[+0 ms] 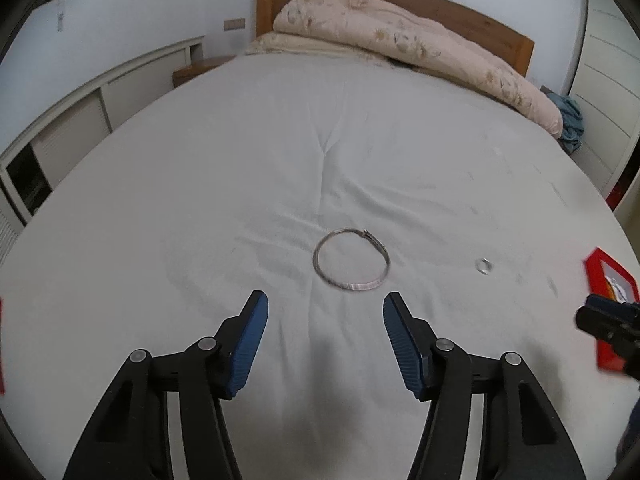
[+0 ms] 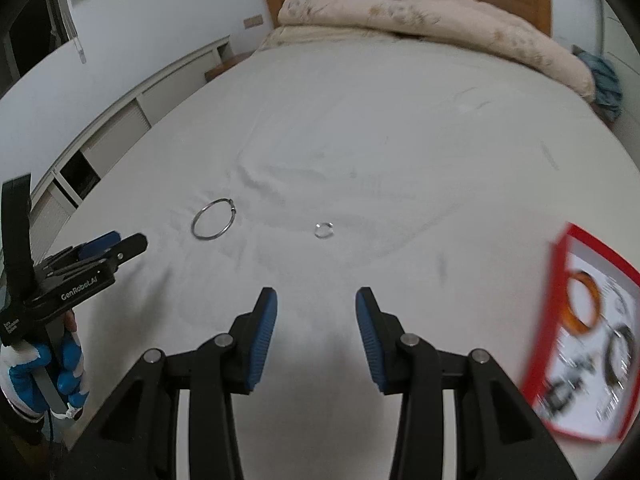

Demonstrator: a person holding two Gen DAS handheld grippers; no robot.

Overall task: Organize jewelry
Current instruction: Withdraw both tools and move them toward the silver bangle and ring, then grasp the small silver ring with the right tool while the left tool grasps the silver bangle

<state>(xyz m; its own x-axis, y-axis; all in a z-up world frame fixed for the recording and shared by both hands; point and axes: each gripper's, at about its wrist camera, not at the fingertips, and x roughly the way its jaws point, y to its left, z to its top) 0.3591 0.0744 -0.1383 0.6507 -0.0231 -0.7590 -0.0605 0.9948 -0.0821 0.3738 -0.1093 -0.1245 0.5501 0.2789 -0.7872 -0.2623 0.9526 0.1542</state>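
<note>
A thin silver bangle [image 1: 351, 260] lies flat on the white bed sheet, just ahead of my left gripper [image 1: 325, 312], whose blue pads stand apart with nothing between them. The bangle [image 2: 213, 219] shows at the left in the right wrist view. A small silver ring [image 1: 484, 266] rests to its right, and that ring [image 2: 324, 230] lies ahead of my right gripper [image 2: 316, 306], which is open and empty. A red-rimmed tray [image 2: 558, 276] at the right holds an orange bangle [image 2: 583, 304] and several blurred pieces.
A pink quilt [image 1: 400, 36] is bundled against the wooden headboard [image 1: 492, 28] at the far end. White low cabinets [image 1: 80, 128] run along the left wall. A gloved hand [image 2: 44, 372] holds the left gripper [image 2: 114, 246]. Blue cloth [image 1: 570, 120] lies at the far right.
</note>
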